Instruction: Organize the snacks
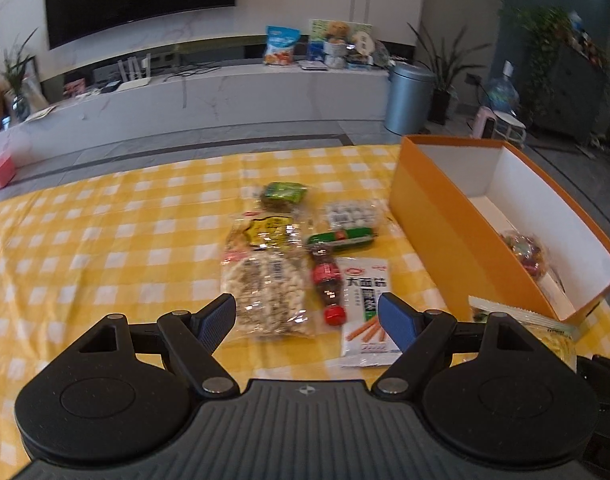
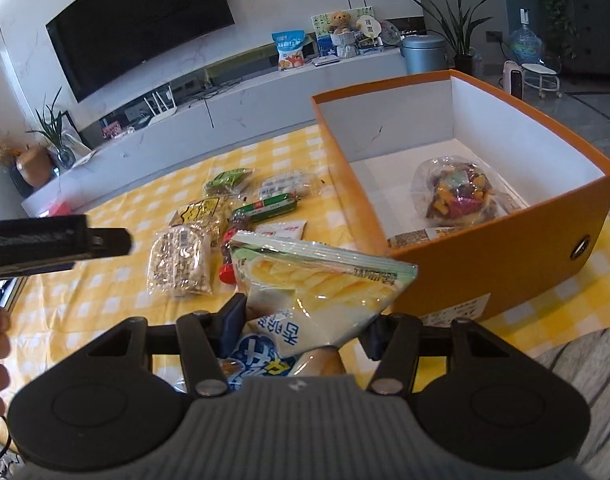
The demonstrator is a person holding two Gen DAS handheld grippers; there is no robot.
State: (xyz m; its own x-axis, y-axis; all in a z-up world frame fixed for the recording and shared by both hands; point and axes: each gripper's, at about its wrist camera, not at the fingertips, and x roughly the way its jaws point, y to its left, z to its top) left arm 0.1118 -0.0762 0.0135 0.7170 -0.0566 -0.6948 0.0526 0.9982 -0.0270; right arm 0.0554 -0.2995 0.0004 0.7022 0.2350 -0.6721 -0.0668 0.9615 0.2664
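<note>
**Chip bag held low, box ahead**

The right gripper [image 2: 305,324] is clamped on the chip bag's [image 2: 321,280] lower end, just short of the orange box [image 2: 485,264]. The floppy top could snag the near wall. The left gripper [image 1: 307,316] hangs empty, jaws apart, over the remaining snacks [image 1: 265,292].

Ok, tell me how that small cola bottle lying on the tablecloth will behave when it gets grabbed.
The cola bottle lies on its side, so it will probably roll if nudged. It looks full and dark, so likely heavy for its size. Its smooth, curved plastic may slip between flat pads; gripping across the narrow waist seems safest.
</note>
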